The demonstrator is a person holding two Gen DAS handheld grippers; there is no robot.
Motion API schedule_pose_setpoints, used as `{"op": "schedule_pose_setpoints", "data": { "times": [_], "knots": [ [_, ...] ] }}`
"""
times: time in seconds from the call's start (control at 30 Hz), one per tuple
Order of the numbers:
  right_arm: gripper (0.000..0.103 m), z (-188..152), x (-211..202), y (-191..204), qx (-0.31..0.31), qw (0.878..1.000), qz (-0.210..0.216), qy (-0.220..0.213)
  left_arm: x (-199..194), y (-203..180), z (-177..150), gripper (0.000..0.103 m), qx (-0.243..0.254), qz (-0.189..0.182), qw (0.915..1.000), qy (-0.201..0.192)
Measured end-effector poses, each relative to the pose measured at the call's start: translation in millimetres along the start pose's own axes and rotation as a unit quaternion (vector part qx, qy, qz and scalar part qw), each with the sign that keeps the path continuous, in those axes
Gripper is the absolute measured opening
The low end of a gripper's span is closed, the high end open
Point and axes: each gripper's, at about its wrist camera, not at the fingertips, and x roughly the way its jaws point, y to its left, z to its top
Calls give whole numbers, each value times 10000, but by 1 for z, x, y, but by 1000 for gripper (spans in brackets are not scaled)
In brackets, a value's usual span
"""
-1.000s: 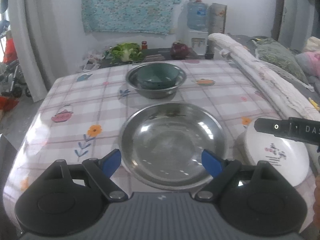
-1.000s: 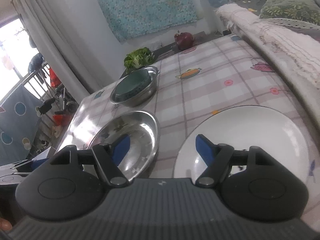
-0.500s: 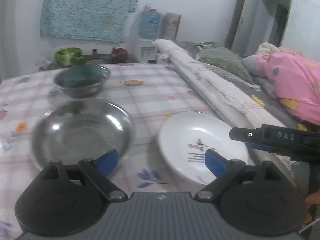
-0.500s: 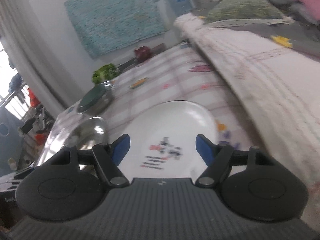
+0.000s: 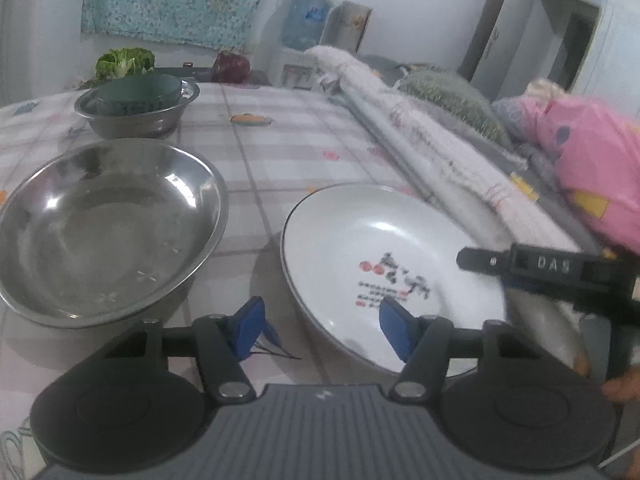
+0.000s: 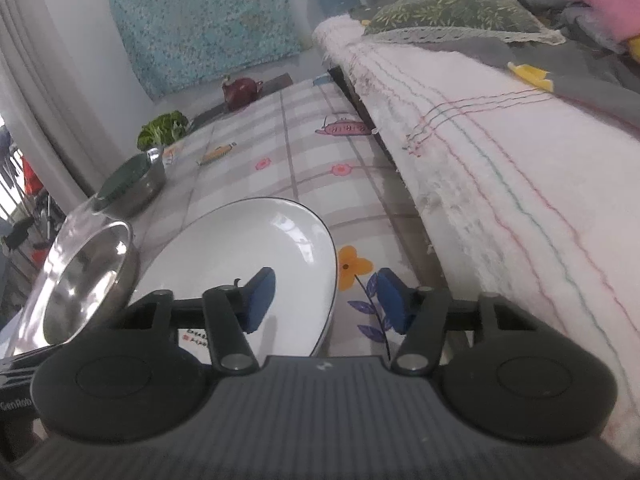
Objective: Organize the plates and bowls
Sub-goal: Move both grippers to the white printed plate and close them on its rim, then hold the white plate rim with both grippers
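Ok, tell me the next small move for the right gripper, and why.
Probably ease the right gripper forward and shut it on the white plate. Its open jaws straddle the plate's right rim without gripping, and the plate sits on the table beside the large steel bowl, where it could likely go.

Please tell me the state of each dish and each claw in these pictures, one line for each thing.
White plate: upright on the table, holds no food, rim between both claws' fingers.
Large steel bowl: upright, nothing in it, left of the plate.
Small steel bowl: upright, holds the green bowl.
Green bowl: nested in the small steel bowl.
Left claw: open.
Right claw: open.
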Motion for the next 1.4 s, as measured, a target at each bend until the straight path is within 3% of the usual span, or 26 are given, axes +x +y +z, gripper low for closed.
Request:
{"op": "schedule_pose_setpoints", "data": {
  "times": [0.1, 0.17, 0.4, 0.5, 0.8, 1.4],
  "knots": [
    [45, 2, 13, 0, -50, 10000, 11, 50, 6, -1, 1, 57, 39, 142, 9998, 119],
    [37, 3, 19, 0, -77, 9999, 24, 75, 9, 0, 1, 52, -37, 115, 9997, 203],
    [23, 8, 29, -3, -131, 9998, 144, 101, 19, -6, 6, 30, 54, 97, 9996, 259],
    [19, 9, 30, -4, -138, 9995, 263, 138, 20, -9, 7, 30, 99, 177, 9994, 266],
    [20, 5, 26, -1, -47, 9992, 358, 174, 15, -10, 4, 30, 199, 232, 9990, 330],
    [22, -30, 4, 39, -376, 9970, 553, 402, -27, 22, -16, 30, 2, 264, 9986, 447]
  ]
}}
